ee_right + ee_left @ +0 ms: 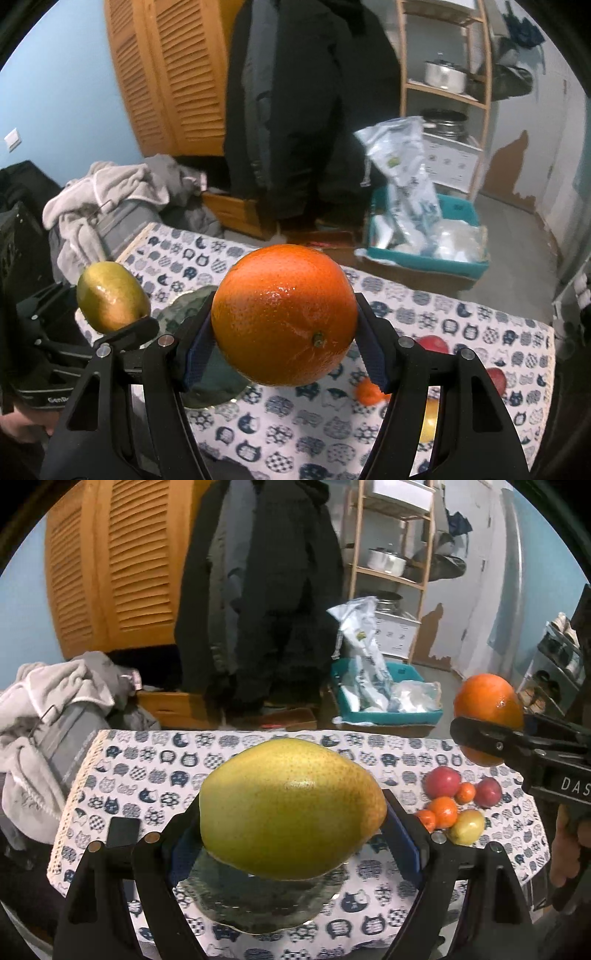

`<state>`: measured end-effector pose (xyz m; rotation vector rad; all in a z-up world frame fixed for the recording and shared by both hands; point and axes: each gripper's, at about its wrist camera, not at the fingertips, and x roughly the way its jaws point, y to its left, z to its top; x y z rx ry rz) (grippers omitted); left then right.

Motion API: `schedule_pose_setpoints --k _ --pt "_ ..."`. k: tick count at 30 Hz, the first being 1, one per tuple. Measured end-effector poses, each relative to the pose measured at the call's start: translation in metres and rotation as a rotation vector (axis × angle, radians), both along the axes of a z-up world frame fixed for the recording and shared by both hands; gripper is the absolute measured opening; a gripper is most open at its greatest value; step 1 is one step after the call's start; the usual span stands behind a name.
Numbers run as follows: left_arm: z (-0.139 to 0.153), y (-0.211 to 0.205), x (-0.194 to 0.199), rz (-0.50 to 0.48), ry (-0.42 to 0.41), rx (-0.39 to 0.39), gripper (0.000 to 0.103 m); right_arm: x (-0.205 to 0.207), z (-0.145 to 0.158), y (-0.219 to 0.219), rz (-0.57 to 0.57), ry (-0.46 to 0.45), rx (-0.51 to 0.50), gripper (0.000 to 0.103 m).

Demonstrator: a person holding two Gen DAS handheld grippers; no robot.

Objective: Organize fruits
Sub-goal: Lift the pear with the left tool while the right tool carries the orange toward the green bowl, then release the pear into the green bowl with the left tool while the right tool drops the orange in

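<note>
My left gripper point(291, 827) is shut on a yellow-green pear point(291, 808) and holds it just above a clear glass plate point(255, 904) on the cat-print tablecloth. My right gripper point(284, 343) is shut on a large orange point(284, 314), held in the air above the table. The orange point(487, 709) also shows at the right of the left wrist view, and the pear point(110, 295) at the left of the right wrist view. A heap of small fruit point(454, 805), red, orange and yellow, lies on the cloth at the right.
The table point(129, 768) has a cat-print cloth and a dark phone-like slab point(123, 830) near its left front. Behind it are a clothes pile point(55, 709), hanging dark coats point(266, 590), a teal bin point(384, 698) with bags, and a wooden shelf point(391, 546).
</note>
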<state>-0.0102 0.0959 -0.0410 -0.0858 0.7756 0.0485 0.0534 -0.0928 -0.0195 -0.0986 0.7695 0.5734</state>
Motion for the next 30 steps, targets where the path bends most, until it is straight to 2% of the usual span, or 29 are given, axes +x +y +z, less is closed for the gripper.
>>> schedule_pose_setpoints --k 16,30 --pt "-0.029 0.069 -0.010 0.127 0.043 -0.012 0.088 0.016 -0.031 0.082 0.099 0.056 -0.021 0.069" --pt "-0.079 0.084 -0.003 0.153 0.147 -0.024 0.088 0.026 -0.115 0.118 0.165 0.198 -0.108 0.069"
